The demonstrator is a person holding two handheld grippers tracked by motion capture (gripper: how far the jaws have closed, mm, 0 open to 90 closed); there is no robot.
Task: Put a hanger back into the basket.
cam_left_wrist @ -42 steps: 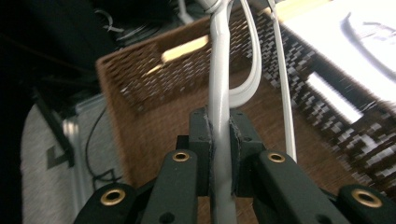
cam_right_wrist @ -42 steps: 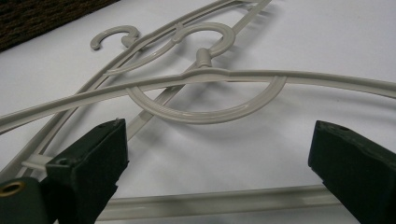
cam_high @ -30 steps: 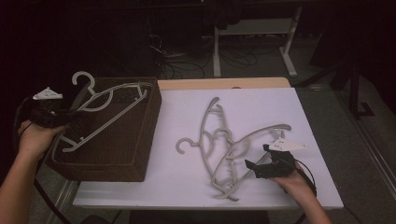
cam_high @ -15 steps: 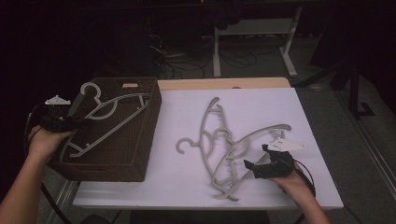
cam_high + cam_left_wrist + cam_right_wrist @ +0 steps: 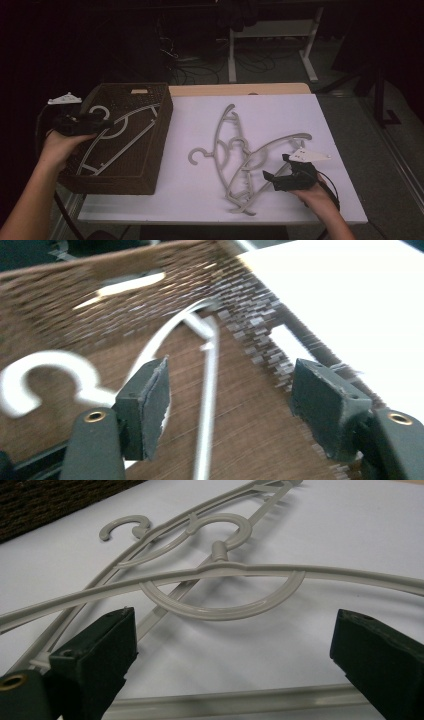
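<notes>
A grey plastic hanger (image 5: 122, 132) lies inside the brown woven basket (image 5: 150, 177) at the left of the table. My left gripper (image 5: 103, 123) hovers over the basket's left part, beside the hanger's hook. Its jaws have just been opening. In the left gripper view it (image 5: 235, 405) stands open above the hanger (image 5: 207, 390), with the pads clear of it. Two more grey hangers lie crossed on the white table (image 5: 290, 110), one with its hook to the left (image 5: 220, 145), the other arched over it (image 5: 272, 147). My right gripper (image 5: 271, 178) rests open at their near ends, its jaws (image 5: 235, 650) either side of the hanger's bar (image 5: 225, 700).
The basket takes up the table's left end, its right wall (image 5: 260, 320) next to the white surface. A strip of wooden tabletop (image 5: 240, 89) shows at the back. Behind the table are cables and a white desk frame (image 5: 312, 55) in the dark.
My left gripper opened and let go of the hanger, which dropped from the basket's top edge down into the basket. The left hand shifted slightly right. The right hand kept still.
</notes>
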